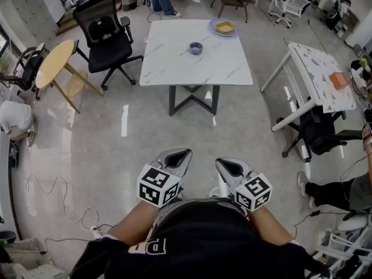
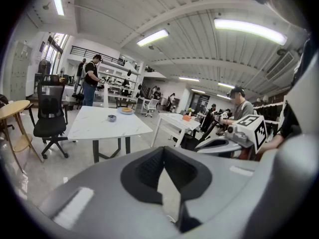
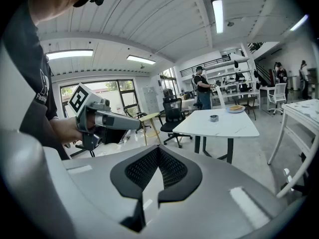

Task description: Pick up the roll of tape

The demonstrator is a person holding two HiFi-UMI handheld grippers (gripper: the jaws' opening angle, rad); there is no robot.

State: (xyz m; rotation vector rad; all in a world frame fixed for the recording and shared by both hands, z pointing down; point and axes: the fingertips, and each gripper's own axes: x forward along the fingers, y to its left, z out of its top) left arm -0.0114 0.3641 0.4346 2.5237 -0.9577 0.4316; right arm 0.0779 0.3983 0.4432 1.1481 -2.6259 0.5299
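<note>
The roll of tape point(image 1: 196, 48) lies on the white table point(image 1: 168, 63), straight ahead and well apart from the left gripper point(image 1: 183, 153) and the right gripper point(image 1: 224, 164), both pressed together and empty.

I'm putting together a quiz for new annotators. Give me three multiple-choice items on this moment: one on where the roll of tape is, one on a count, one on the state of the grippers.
1. Where is the roll of tape?
A. on the white table
B. on the round wooden table
C. on the floor

2. How many things lie on the white table?
A. one
B. two
C. four

3. How do the left gripper and the right gripper stand?
A. both shut on nothing
B. the left shut on the tape
C. both wide open

Answers:
1 A: the roll sits near the middle of the table, on the near side of the plate.
2 B: only the roll and the plate are on it.
3 A: each gripper view shows the jaw tips meeting with nothing between them.
</note>
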